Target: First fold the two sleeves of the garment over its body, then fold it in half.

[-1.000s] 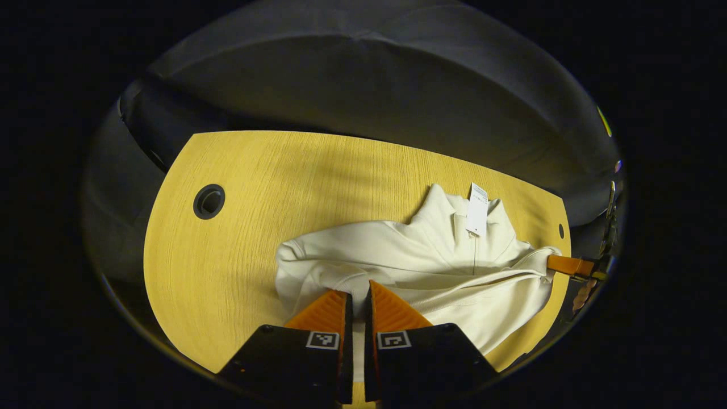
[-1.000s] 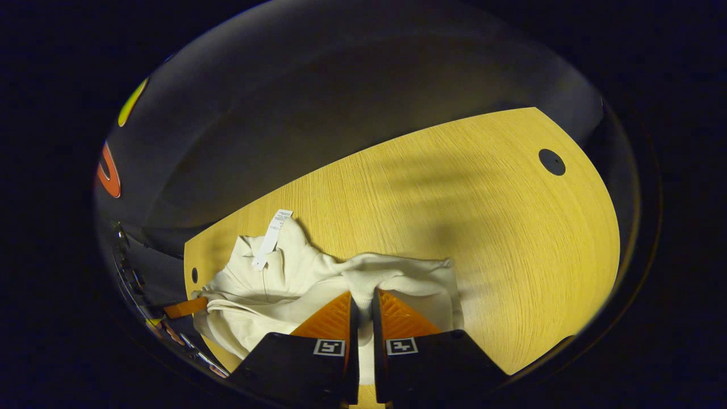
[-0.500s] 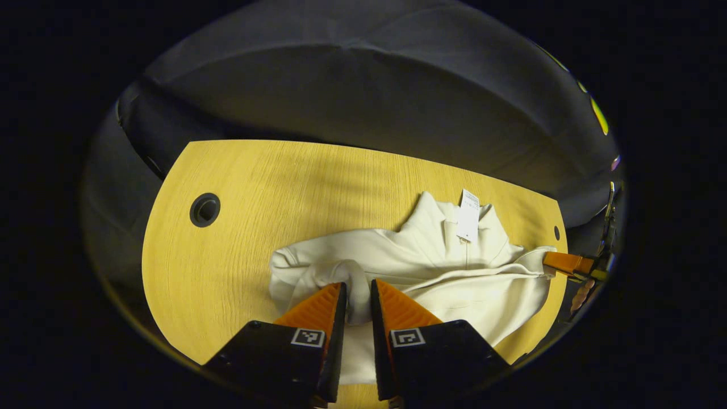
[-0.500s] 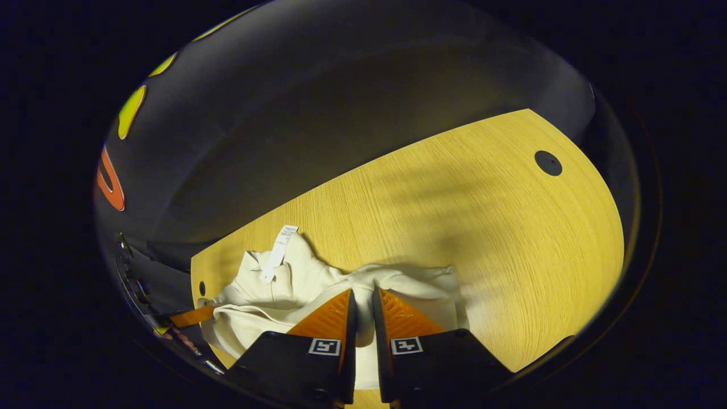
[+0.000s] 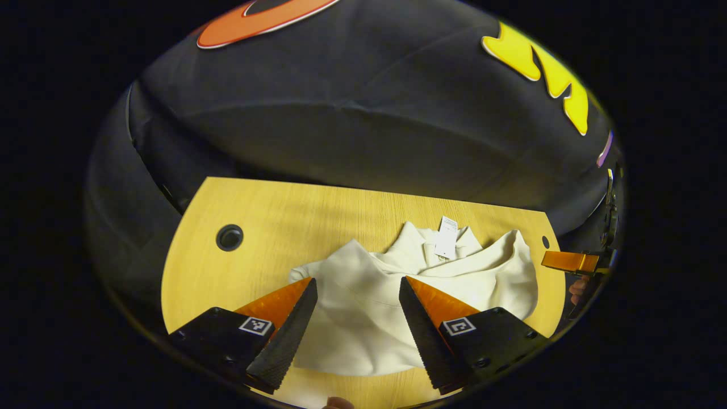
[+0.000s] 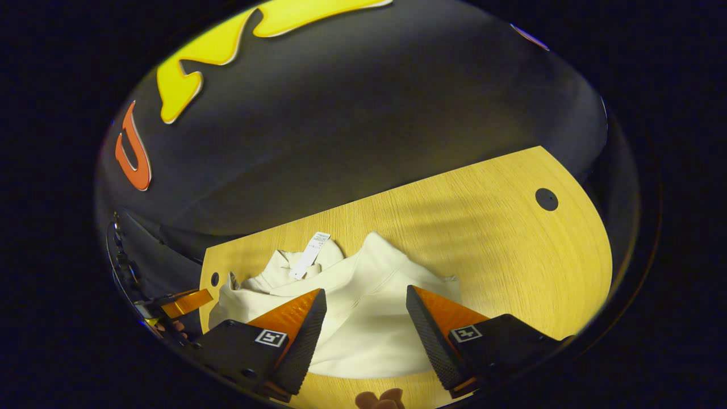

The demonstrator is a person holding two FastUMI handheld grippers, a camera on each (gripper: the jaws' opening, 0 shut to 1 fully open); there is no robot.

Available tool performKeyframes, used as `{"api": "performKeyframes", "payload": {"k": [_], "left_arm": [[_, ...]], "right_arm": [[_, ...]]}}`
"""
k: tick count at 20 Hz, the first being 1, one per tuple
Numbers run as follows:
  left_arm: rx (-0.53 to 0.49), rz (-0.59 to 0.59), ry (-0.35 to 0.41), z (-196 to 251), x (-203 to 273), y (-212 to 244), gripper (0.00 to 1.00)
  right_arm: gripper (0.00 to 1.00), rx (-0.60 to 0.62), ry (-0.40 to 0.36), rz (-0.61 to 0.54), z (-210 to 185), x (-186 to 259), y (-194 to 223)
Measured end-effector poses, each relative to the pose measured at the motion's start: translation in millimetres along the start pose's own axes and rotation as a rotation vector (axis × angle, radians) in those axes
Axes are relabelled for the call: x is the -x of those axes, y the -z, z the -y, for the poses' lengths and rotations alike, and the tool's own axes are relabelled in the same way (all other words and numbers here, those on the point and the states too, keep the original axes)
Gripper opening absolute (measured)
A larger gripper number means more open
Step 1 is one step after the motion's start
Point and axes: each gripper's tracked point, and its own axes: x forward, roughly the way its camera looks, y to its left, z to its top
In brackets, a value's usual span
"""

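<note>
While tongs [image 5: 358, 284] gape, garment [image 5: 369, 318] beneath

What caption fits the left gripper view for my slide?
Open left hand-held gripper above a cream garment bunched on the wooden table.

Each hand-held gripper has chunky black housings behind its two fingers, left one [image 5: 355, 289] and right one [image 6: 363, 300] alike. The fingers are wedge shaped, tapering to a point, with a rough, textured inner face. Every housing has a little white square tag with a black pixel pattern, plus small round screws near the corners. Fingertips [image 6: 381, 397] peek in below.
</note>
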Motion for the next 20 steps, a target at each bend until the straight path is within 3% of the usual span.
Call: {"api": "performKeyframes", "payload": {"k": [1, 2, 3, 5, 9, 10, 13, 15, 16, 17, 18, 19, 20], "left_arm": [[-0.017, 0.023, -0.015, 0.1, 14.0, -1.9, 1.0], [-0.028, 0.045, -0.031, -1.2, 27.7, -2.8, 0.97], [-0.037, 0.067, -0.046, -0.7, 42.6, -1.0, 0.98], [-0.054, 0.124, -0.073, -1.1, 73.9, -0.6, 0.98], [-0.097, 0.278, -0.076, 26.0, 140.8, 2.8, 0.98], [-0.106, 0.319, -0.087, 33.0, 156.8, 2.9, 0.98], [-0.135, 0.414, -0.127, 58.2, 194.9, 11.0, 0.98], [-0.15, 0.464, -0.133, 72.0, 230.7, 8.8, 0.97], [-0.152, 0.493, -0.126, 77.7, 247.2, 8.4, 1.0], [-0.145, 0.52, -0.132, 79.0, 264.8, 11.1, 0.97], [-0.135, 0.546, -0.128, 78.1, 280.4, 18.4, 0.97], [-0.118, 0.569, -0.121, 79.5, 296.7, 24.5, 0.98], [-0.095, 0.58, -0.115, 79.3, 309.6, 31.7, 0.97]], "right_arm": [[0.91, 0.022, 0.001, 0.02, -5.2, 10.6, -0.7], [0.84, 0.039, 0.003, 0.044, -9.2, 22.5, -2.5], [0.91, 0.059, 0.001, 0.072, -13.8, 36.9, -4.1], [0.92, 0.1, -0.001, 0.137, -20.6, 74.8, -7.7], [0.92, 0.128, -0.092, 0.267, -37.3, 154.4, 0.7], [0.86, 0.135, -0.1, 0.296, -36.4, 172.6, 4.0], [0.85, 0.146, -0.1, 0.383, -28.3, 225.9, 9.8], [0.92, 0.123, -0.156, 0.433, -34.6, 263.5, 18.7], [0.92, 0.129, -0.16, 0.463, -31.5, 280.3, 18.6], [0.92, 0.147, -0.157, 0.496, -25.7, 292.3, 19.1], [0.85, 0.167, -0.141, 0.526, -21.9, 304.6, 20.5], [0.85, 0.192, -0.132, 0.562, -20.4, 324.7, 28.2], [0.92, 0.205, -0.126, 0.615, -21.8, 344.6, 31.8]]}}
